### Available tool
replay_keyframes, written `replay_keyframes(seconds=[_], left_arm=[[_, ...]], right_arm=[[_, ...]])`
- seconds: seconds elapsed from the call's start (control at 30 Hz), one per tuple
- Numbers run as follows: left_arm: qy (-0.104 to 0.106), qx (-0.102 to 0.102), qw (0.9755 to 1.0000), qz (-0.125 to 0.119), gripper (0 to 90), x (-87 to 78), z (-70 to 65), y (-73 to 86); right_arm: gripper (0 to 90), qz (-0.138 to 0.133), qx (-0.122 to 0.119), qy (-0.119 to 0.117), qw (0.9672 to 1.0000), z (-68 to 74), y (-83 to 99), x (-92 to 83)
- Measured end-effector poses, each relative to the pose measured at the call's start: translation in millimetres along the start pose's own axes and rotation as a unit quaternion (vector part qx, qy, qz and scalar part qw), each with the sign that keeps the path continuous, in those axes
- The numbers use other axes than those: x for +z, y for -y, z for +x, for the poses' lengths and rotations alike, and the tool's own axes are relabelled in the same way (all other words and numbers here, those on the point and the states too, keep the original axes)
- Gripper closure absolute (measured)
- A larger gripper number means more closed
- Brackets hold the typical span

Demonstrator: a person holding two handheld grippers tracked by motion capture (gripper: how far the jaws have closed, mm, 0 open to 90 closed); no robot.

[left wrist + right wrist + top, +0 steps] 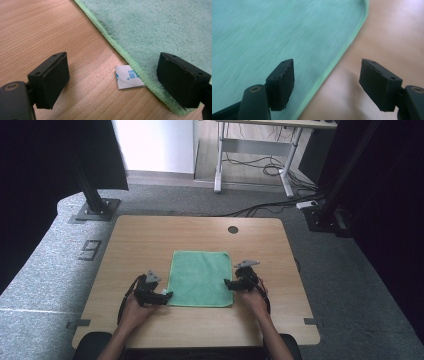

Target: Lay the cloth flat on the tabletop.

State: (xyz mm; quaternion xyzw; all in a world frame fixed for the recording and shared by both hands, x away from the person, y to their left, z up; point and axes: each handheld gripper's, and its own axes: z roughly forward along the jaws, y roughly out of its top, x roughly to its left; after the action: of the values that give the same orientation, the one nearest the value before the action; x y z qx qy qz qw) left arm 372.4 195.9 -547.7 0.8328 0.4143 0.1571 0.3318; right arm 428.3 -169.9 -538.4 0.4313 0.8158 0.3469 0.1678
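Observation:
A green cloth lies flat in the middle of the wooden table. My left gripper rests at the cloth's near left corner, open. In the left gripper view its jaws straddle the cloth's hem, and a white care label sticks out from under the hem between them. My right gripper is at the cloth's right edge, open. In the right gripper view, which is blurred, one jaw hangs over the cloth and the other over bare wood, with the hem between them.
A round cable hole sits near the table's far edge. A desk frame and floor cables lie beyond the table. Black posts stand at the far left and far right.

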Motion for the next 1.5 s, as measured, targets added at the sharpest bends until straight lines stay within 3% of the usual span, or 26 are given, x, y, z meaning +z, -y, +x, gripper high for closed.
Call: replay_keyframes(seconds=[0.03,0.07,0.1,0.13,0.17,0.2,0.3,0.57,0.87,1.27,1.3,1.37,1.43,1.47,1.5], left_arm=[[0.0,0.0,1.0,0.0,11.2,0.0,0.0,0.0],[0.0,0.0,1.0,0.0,11.3,-0.1,0.0,0.1],[0.0,0.0,1.0,0.0,11.3,-0.1,0.0,0.1],[0.0,0.0,1.0,0.0,11.3,-0.1,0.0,0.1],[0.0,0.0,1.0,0.0,11.3,-0.1,0.0,0.1],[0.0,-0.001,1.0,-0.001,11.3,0.0,-0.1,0.1],[0.0,-0.001,1.0,-0.001,11.3,0.0,-0.1,0.1],[-0.001,0.0,1.0,0.0,11.3,-0.1,-0.1,0.1],[-0.001,0.0,1.0,0.0,11.3,0.0,-0.1,0.1],[-0.001,0.0,1.0,0.0,11.3,0.0,-0.1,0.1],[-0.001,0.0,1.0,0.0,11.3,0.0,-0.2,0.2],[-0.001,0.0,1.0,0.0,11.3,-0.1,-0.2,0.2],[-0.001,0.0,1.0,0.0,11.3,0.0,-0.1,0.1],[0.0,0.001,1.0,0.0,11.2,-0.1,0.0,0.1],[0.0,0.001,1.0,0.0,11.2,-0.1,0.0,0.1]], right_arm=[[28.9,0.0,0.0,0.0,1.0,0.0,0.0,0.0],[32.0,-0.003,0.005,0.006,1.0,-7.5,-14.1,12.4],[32.0,-0.003,0.005,0.006,1.0,-7.5,-14.1,12.4],[34.9,-0.004,0.004,0.015,0.9999,-14.9,-27.8,24.0],[34.9,-0.004,0.004,0.015,0.9999,-14.9,-27.8,24.0],[36.1,-0.005,0.009,0.025,0.9996,-23.2,-41.4,35.6],[36.4,-0.008,0.014,0.035,0.9992,-32.1,-55.9,46.7],[37.4,0.005,0.03,0.056,0.998,-55.1,-74.5,64.4],[37.5,0.013,0.047,0.067,0.9966,-75.9,-69.7,68.4],[36.6,0.012,0.052,0.064,0.9965,-79.6,-67.7,71.1],[31.9,0.005,0.043,0.063,0.9971,-78.7,-67.7,67.3],[30.7,-0.015,0.053,0.055,0.997,-77.4,-70.1,56.7],[30.5,-0.022,0.053,0.052,0.997,-76.1,-71.8,49.8],[28.9,-0.029,0.044,0.05,0.9974,-70.9,-74.1,35.4],[28.9,-0.029,0.044,0.05,0.9974,-70.9,-74.1,35.4]])
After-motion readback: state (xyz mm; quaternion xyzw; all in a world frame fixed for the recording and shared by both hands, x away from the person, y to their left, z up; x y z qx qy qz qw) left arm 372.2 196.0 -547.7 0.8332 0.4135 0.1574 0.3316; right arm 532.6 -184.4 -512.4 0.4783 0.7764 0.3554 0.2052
